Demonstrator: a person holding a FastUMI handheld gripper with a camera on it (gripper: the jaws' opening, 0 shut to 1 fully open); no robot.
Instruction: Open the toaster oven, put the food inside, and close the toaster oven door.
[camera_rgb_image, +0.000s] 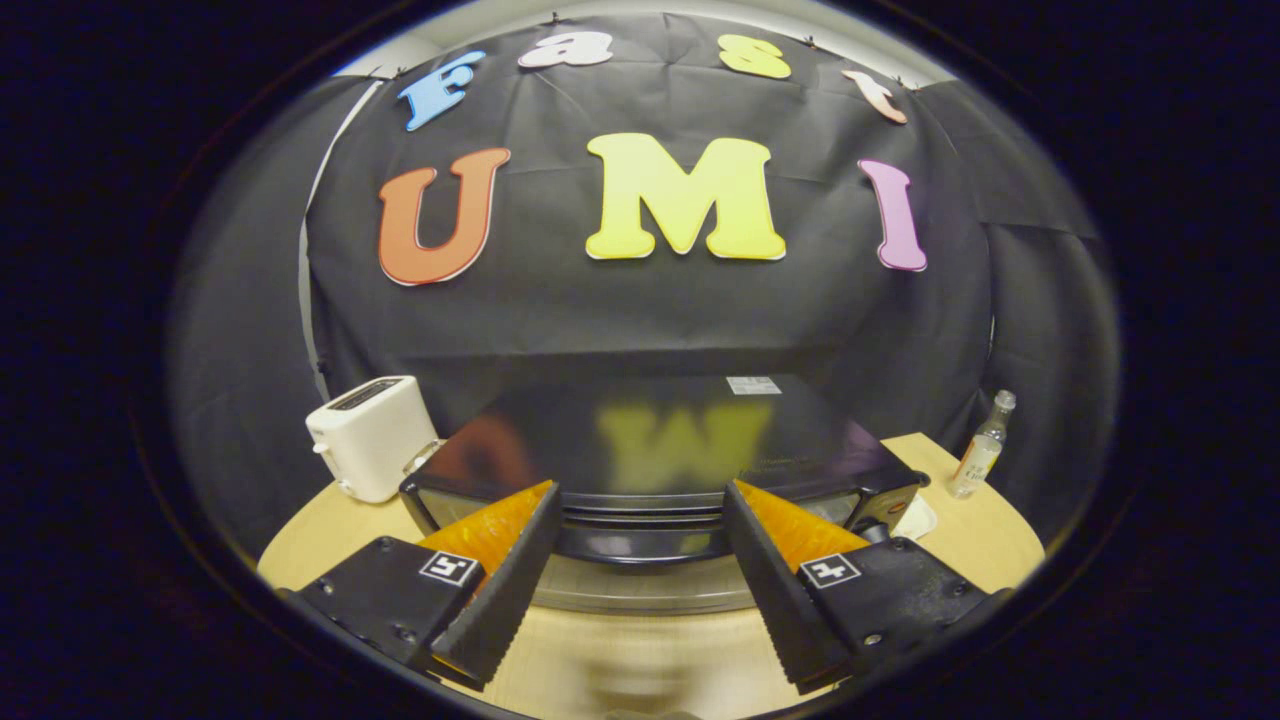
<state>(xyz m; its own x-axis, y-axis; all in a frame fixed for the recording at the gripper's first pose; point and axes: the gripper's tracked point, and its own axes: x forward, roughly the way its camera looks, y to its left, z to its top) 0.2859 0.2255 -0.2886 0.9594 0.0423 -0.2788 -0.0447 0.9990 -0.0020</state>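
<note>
Two fingers of the gripper (640, 520) are standing wide apart, gripping nothing, flanking the toaster oven (660, 450) handle (640, 545) on the counter (990, 540).

Black cloth wall (640, 320) hangs creased behind table, covering whole back. Pale strip of ceiling or wall (840, 25) shows above cloth. Light wood table (990, 530) with rounded edge. White toaster (368, 435) at table's left, small clear bottle (982, 447) at right.

The black, glossy-topped toaster oven (650, 450) sits on the wooden table, door shut, handle facing forward.
</note>
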